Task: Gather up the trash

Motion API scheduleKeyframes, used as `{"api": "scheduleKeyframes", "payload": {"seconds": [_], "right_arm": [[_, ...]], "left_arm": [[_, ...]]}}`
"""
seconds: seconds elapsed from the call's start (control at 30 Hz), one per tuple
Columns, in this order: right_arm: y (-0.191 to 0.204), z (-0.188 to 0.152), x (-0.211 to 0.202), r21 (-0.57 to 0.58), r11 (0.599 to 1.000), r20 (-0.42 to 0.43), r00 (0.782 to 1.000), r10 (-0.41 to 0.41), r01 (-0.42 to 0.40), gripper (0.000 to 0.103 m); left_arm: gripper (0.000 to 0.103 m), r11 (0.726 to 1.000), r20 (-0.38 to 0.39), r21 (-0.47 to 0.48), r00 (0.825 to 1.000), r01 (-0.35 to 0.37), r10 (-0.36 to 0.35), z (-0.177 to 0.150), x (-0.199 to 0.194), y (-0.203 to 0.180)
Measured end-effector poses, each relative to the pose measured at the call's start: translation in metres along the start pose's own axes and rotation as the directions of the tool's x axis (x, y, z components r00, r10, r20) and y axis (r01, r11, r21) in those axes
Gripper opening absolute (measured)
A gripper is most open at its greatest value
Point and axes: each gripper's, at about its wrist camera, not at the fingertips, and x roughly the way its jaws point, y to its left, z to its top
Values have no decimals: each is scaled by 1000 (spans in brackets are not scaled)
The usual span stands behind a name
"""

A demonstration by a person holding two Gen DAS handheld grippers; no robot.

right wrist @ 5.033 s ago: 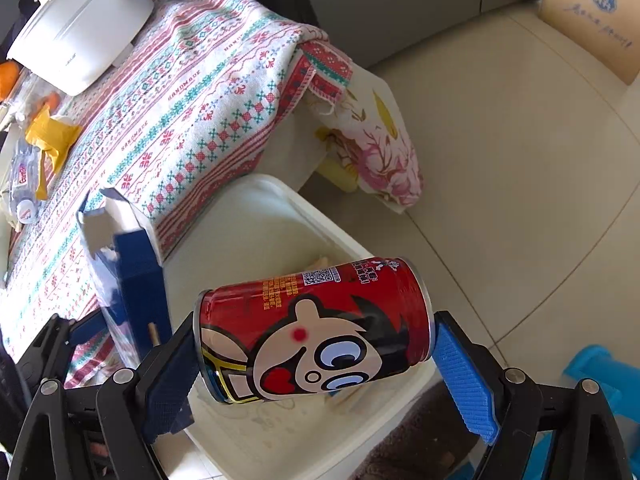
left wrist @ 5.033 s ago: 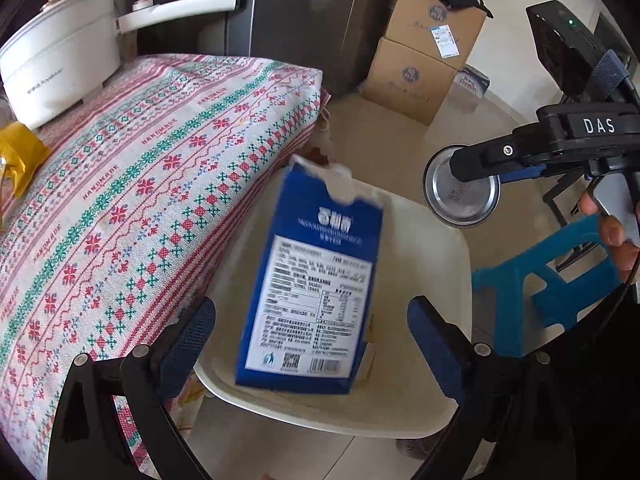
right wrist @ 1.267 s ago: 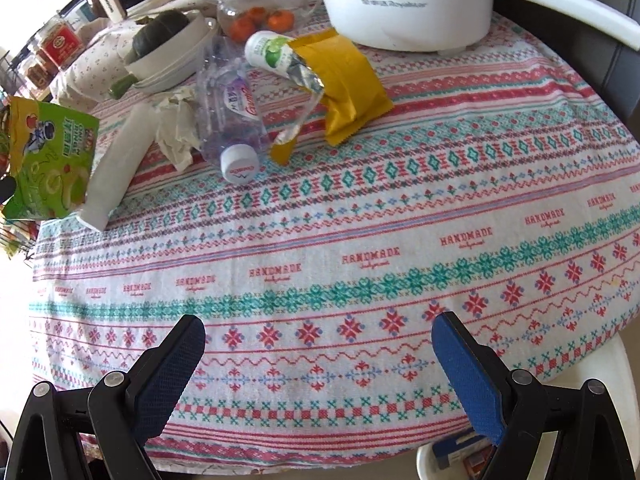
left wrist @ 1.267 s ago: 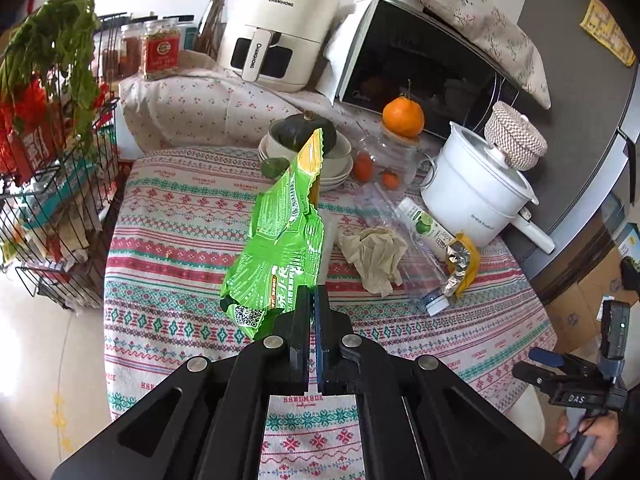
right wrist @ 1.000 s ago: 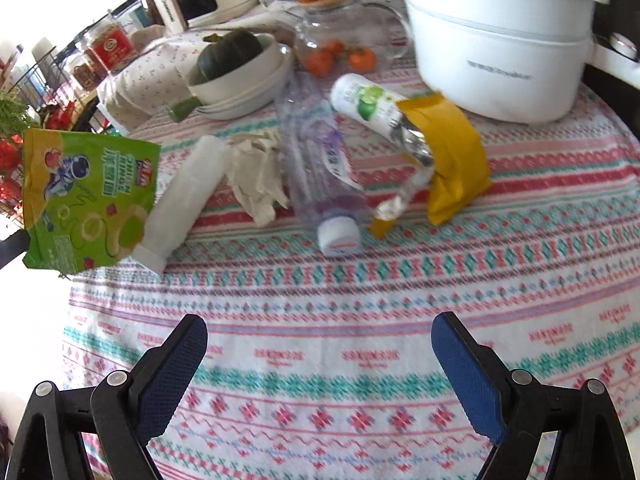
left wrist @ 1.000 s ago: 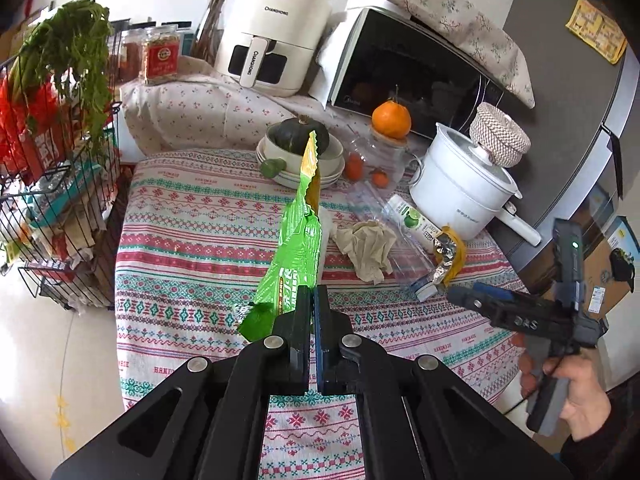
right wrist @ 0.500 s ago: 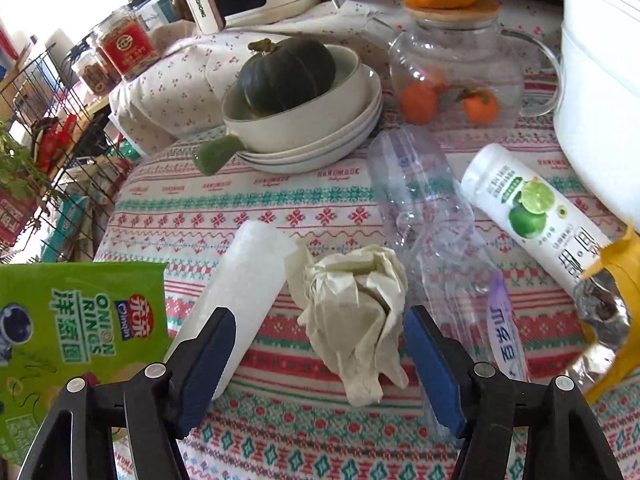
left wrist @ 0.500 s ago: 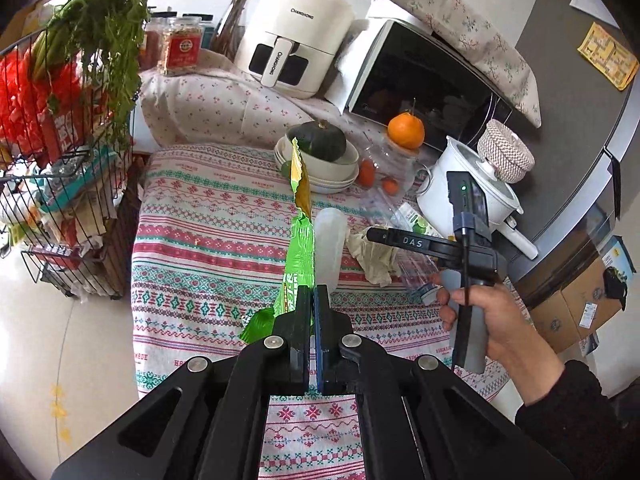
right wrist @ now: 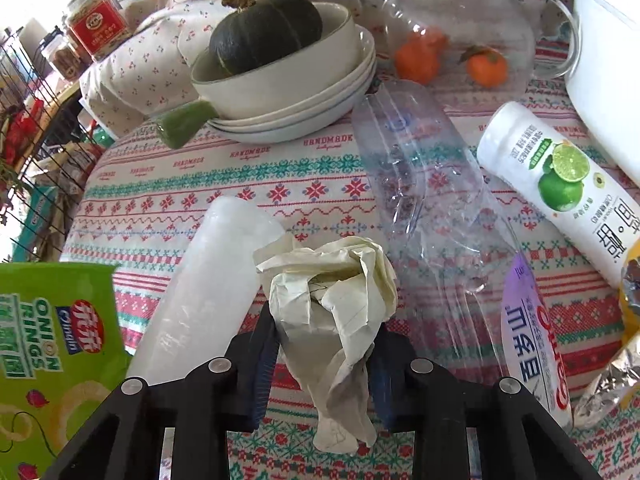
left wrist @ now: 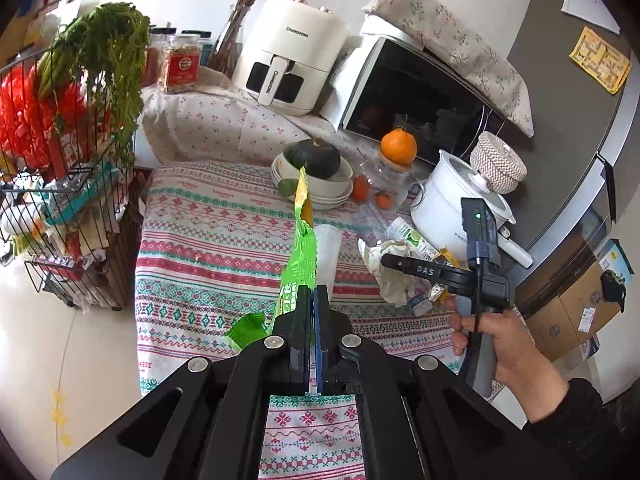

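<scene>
On patterned desk (right wrist: 248, 184): clear bottle (right wrist: 432, 216), lime tube (right wrist: 556, 184), white cup (right wrist: 208, 284) lying flat. Above desk edge, green bag (left wrist: 298, 268) clamped upright in clenched left fingers (left wrist: 301, 304). Between right fingers (right wrist: 262, 360), just closing, crumpled paper (right wrist: 336, 300), pads at both sides, beside cup.

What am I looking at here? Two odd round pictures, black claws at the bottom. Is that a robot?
No robot: a person holds a two-finger gripper in each hand, each carrying a wide-angle camera. One picture looks along the left gripper, shut on a green snack bag; there you see the person's hand gripping the other tool. The other looks along the right gripper, whose jaws have just been closing around crumpled paper. On the patterned tablecloth lie a clear plastic bottle and a lime-labelled bottle.
</scene>
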Motion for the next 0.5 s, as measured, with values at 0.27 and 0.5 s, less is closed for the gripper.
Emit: {"api": "scheduleKeyframes", "payload": {"seconds": [0.27,0.5], "right_arm": [[-23,-28,-100,2,999,69,997,44,-44,36],[-68,-92,-181,28,1000,80,997,-15,12,36]], "left_arm": [[0,996,53,42,995,78,-80,-4,-26,-35],[0,980,30,147,989,137,-143,-24,-30,-88]]}}
